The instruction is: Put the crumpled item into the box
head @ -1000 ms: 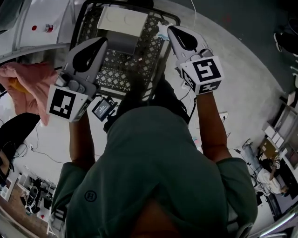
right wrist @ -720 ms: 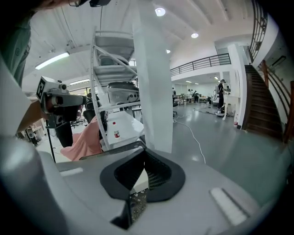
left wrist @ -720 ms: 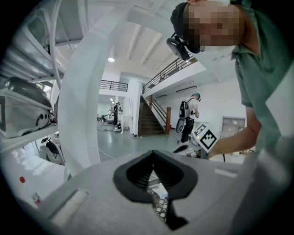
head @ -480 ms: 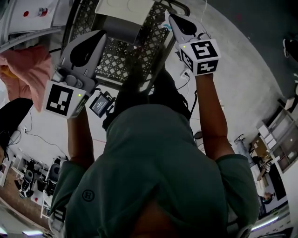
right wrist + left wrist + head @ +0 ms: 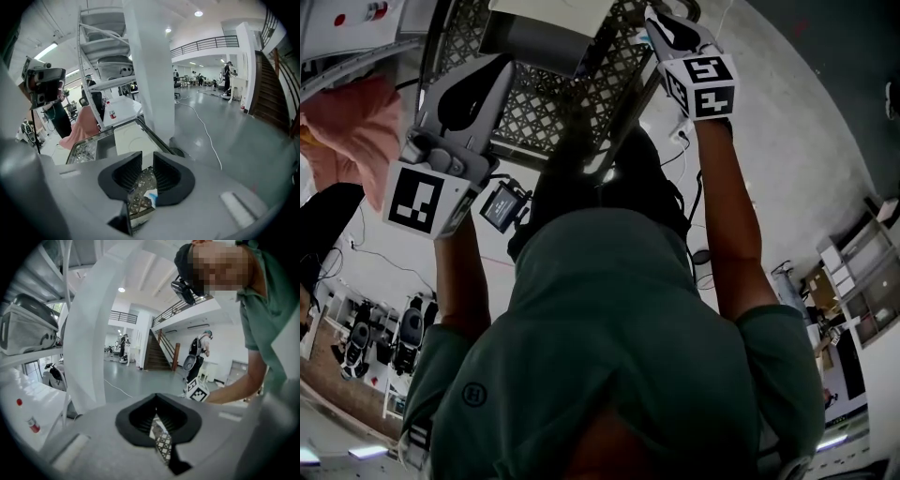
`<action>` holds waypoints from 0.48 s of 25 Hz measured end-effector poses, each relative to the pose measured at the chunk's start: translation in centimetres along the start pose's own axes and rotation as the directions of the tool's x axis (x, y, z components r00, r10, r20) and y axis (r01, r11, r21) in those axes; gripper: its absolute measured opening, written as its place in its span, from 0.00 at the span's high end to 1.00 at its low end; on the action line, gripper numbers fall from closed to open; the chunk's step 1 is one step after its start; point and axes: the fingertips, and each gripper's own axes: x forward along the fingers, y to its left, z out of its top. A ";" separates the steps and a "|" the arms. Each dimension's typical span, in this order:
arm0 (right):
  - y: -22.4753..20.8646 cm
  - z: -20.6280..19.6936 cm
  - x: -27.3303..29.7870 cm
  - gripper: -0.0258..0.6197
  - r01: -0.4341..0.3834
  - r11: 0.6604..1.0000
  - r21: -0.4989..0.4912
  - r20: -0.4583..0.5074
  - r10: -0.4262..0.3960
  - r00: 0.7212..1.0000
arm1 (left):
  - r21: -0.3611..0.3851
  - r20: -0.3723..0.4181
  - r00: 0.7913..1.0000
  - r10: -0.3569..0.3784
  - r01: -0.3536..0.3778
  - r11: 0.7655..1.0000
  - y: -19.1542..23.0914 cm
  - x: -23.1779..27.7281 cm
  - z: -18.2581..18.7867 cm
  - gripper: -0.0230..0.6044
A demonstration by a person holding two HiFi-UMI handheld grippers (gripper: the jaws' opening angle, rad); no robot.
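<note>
The box is a black lattice crate (image 5: 572,103) on the floor in front of me; a white slab (image 5: 133,138) and a grey block (image 5: 534,42) lie in it. My right gripper (image 5: 661,14) hangs over the crate's right rim. Its jaws (image 5: 143,164) have just been opening and stand apart with nothing pressed between the pads. Through the gap, below the pads, shows a small white and blue crumpled scrap (image 5: 150,197) against the lattice. My left gripper (image 5: 502,67) hovers over the crate's left side, its jaws (image 5: 157,416) meeting at the tips and holding nothing.
A pink cloth (image 5: 356,131) hangs at the left beside a white shelf rack (image 5: 108,70). A white pillar (image 5: 150,70) stands behind the crate. A small screen device (image 5: 502,206) hangs at my chest. Grey floor with a cable (image 5: 206,131) runs off to the right.
Both grippers have moved up the picture toward the crate, the right one further, to its far right rim. The crate and pink cloth have shifted toward the top left.
</note>
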 end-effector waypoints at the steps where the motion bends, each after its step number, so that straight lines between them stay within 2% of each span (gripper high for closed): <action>1: -0.3 -0.5 0.5 0.83 0.002 1.000 0.005 -0.014 -0.002 1.000 | -0.003 -0.005 1.000 0.000 0.000 1.000 0.2 0.2 -0.3 0.96; 7: -1.7 -4.8 3.9 0.73 0.006 0.999 0.032 -0.111 -0.002 0.994 | -0.025 -0.027 1.000 -0.003 0.003 1.000 1.0 1.5 -2.2 0.96; 12: -3.2 -7.7 6.0 0.69 0.024 0.999 0.032 -0.184 -0.018 0.983 | -0.041 -0.058 0.998 -0.007 0.005 0.999 1.3 2.4 -3.7 0.96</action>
